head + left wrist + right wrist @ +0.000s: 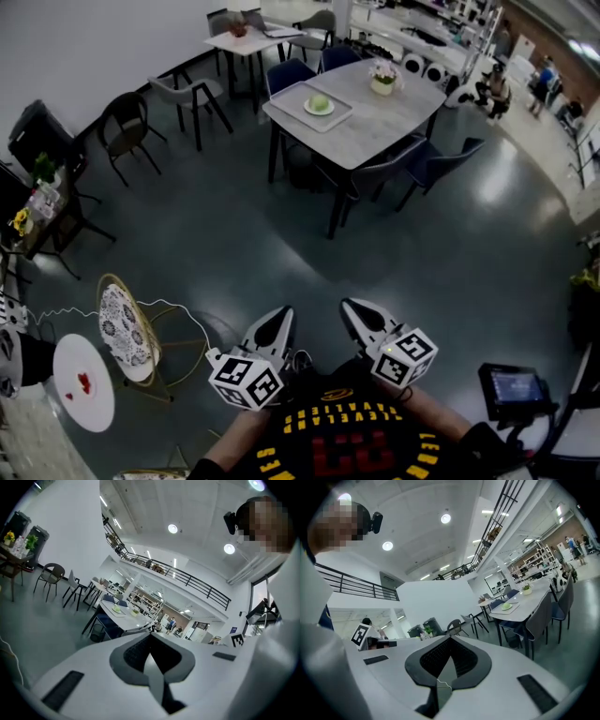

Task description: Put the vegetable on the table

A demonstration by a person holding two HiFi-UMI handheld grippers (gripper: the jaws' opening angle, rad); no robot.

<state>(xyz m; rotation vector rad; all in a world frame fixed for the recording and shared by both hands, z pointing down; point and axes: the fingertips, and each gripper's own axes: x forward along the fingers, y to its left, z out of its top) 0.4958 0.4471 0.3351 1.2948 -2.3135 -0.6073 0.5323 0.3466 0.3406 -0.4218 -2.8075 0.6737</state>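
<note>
A pale green vegetable (320, 102) sits on a white plate on a tray (339, 116), on the grey table (394, 117) far ahead; the same vegetable (506, 606) is small in the right gripper view and tiny (116, 610) in the left gripper view. My left gripper (277, 322) and right gripper (357, 309) are held close to my body, side by side, several metres short of the table. Both are shut with nothing between the jaws. In the gripper views the left gripper (150, 639) and right gripper (450, 641) point up and toward the room.
Dark blue chairs (441, 161) surround the table, which also holds a flower pot (382, 79). To my left stand a round white side table (82, 382), a patterned chair (127, 331) and black chairs (127, 127). A screen on a stand (514, 386) is at my right. Dark floor lies between.
</note>
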